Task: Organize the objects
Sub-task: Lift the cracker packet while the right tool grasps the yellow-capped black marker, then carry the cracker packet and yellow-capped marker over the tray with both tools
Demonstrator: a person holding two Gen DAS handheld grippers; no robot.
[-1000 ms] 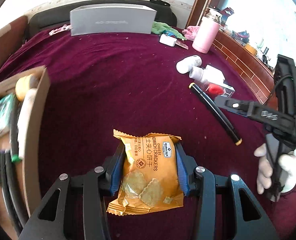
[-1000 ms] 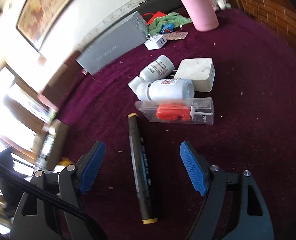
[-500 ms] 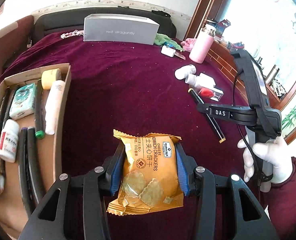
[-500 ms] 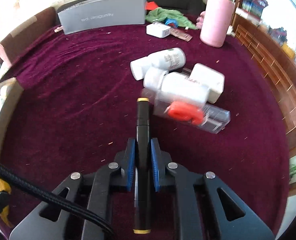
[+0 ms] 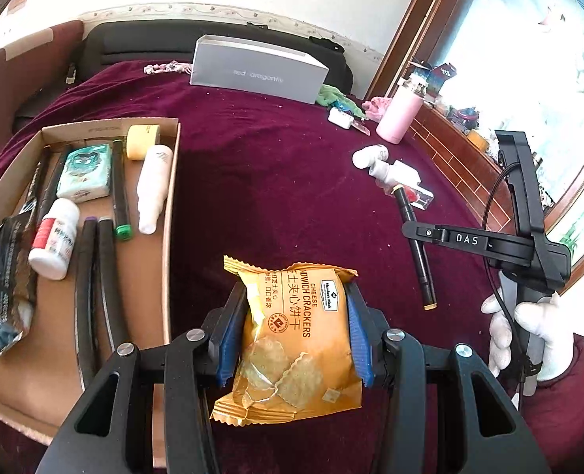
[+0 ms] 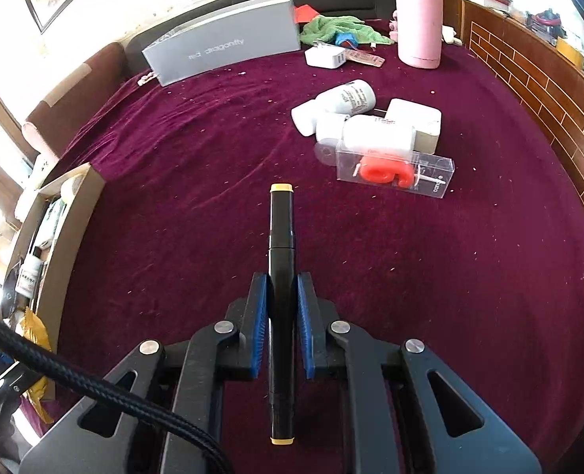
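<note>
Cardboard is the landmark: the cardboard box [image 5: 171,213] is already filled with pens, bottles and packets. Just right of it, a cracker packet [image 5: 296,339] is clamped in the left gripper [image 5: 294,339]. Further right, a black marker [image 6: 280,276] is pinched by the right gripper [image 6: 281,316]. Well beyond, two white bottles [image 6: 365,134], a charger and a clear case remain unsorted.
</note>
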